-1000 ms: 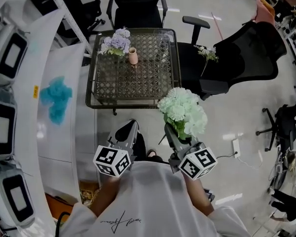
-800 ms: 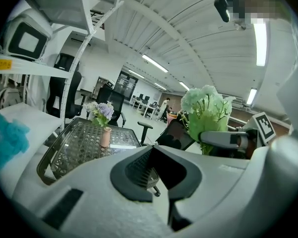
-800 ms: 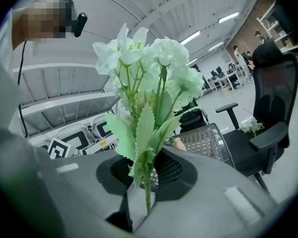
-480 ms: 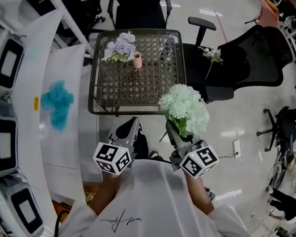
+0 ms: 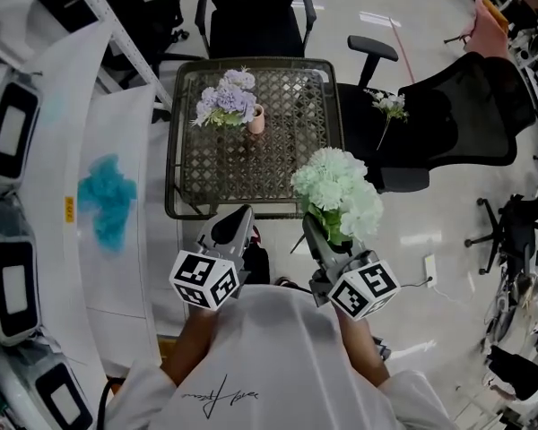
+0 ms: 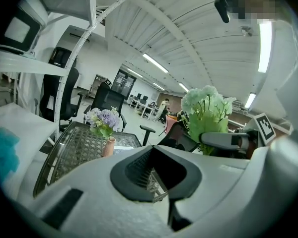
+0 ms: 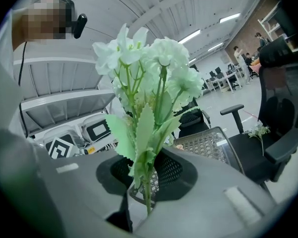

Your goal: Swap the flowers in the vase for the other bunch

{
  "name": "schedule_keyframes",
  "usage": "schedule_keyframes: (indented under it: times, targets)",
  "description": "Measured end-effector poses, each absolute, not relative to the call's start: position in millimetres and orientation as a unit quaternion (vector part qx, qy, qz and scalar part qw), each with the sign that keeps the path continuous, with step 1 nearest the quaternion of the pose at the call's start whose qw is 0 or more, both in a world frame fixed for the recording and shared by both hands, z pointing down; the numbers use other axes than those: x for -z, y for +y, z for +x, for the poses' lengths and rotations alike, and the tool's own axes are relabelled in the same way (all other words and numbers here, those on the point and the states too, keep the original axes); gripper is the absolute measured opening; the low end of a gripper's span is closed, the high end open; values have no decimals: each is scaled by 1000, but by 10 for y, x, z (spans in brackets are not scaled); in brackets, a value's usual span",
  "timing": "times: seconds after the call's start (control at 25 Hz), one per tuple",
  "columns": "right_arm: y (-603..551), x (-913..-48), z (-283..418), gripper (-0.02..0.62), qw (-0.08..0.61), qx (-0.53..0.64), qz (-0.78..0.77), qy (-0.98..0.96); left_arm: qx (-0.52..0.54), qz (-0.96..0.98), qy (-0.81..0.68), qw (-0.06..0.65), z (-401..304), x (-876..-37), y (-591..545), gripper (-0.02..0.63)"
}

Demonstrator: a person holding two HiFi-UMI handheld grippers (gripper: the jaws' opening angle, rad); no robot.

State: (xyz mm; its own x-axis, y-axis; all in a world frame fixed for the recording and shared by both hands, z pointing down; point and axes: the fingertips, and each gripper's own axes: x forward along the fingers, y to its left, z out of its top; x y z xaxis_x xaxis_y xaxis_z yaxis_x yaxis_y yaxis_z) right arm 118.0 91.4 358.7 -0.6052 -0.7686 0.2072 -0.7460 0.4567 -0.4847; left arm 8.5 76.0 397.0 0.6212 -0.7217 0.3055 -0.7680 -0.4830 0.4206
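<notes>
A small pink vase [image 5: 256,118] [image 6: 109,146] holding purple flowers [image 5: 228,101] [image 6: 102,117] stands at the far left of the wicker table [image 5: 287,164]. My right gripper [image 5: 316,234] is shut on the stems of a pale green bunch [image 5: 337,192] [image 7: 149,73], held upright just short of the table's near right corner. In the right gripper view the stems [image 7: 146,192] run down between the jaws. My left gripper [image 5: 235,228] is shut and empty, near the table's front edge.
Black office chairs stand behind the table [image 5: 255,16] and to its right [image 5: 448,115]; a small white sprig [image 5: 387,107] lies on the right chair's seat. A white shelf unit with a teal object [image 5: 108,200] lines the left side.
Both grippers and the green bunch have come closer to the table; the table with the vase sits lower in the head view than before. The grips are unchanged.
</notes>
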Motion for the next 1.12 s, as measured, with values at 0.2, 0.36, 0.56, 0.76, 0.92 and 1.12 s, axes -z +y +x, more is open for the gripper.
schedule_keyframes:
  times: [0.2,0.36,0.56,0.76,0.92,1.12]
  targets:
    - [737,-3551,1055,78,22,269,-448,853,-38,863,-428,267,-30,-3963,579,-3]
    - [609,-3563,883,78,16,267,-447,854,-22,865,-418,278,-156,-3958,406,-3]
    - [422,-3565,687,78,11,264,-453,852,-16,870,-406,279,-292,-3979,154,-3]
    - [380,-3530,642,78,7,255,-456,853,-14,874,-400,274,-324,-3948,84,-3]
    - [342,-3506,602,78,13,253,-459,852,-15,878,-398,268,-374,-3925,45,-3]
    - [311,-3483,566,78,14,251,-460,852,-12,877,-401,264,-424,-3886,13,-3]
